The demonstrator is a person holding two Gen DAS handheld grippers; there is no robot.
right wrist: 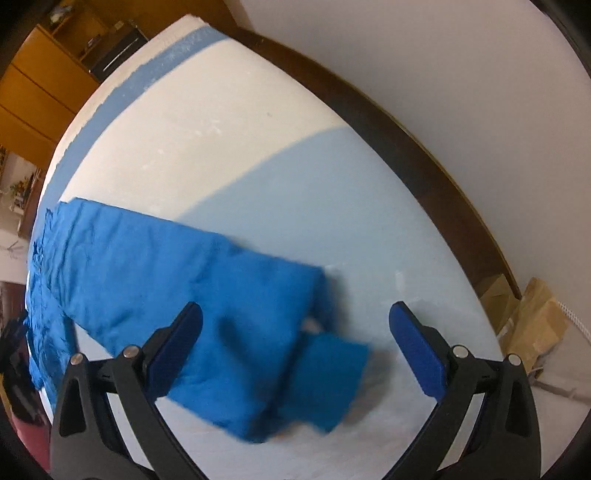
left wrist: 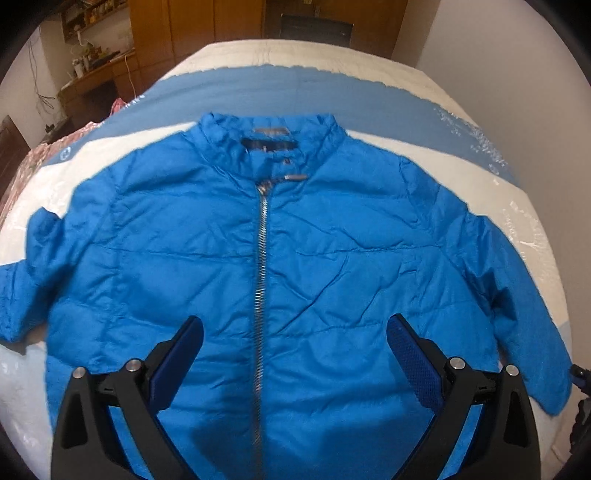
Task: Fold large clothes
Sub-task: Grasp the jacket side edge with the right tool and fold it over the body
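A blue puffer jacket [left wrist: 314,258] lies front up on the bed, zipped, collar at the far end, both sleeves spread out to the sides. My left gripper [left wrist: 295,328] is open and empty, hovering over the jacket's lower front across the zipper [left wrist: 261,266]. In the right wrist view one blue sleeve [right wrist: 207,295] stretches across the bed, its cuff end [right wrist: 325,380] lying between my fingers. My right gripper [right wrist: 295,317] is open and empty just above the sleeve end.
The bed cover [left wrist: 369,62] is white with blue bands. A dark wooden bed frame [right wrist: 424,155] runs along a white wall. Cardboard boxes [right wrist: 535,321] sit on the floor beyond it. Wooden cabinets [left wrist: 207,22] and a cluttered desk [left wrist: 92,74] stand behind the bed.
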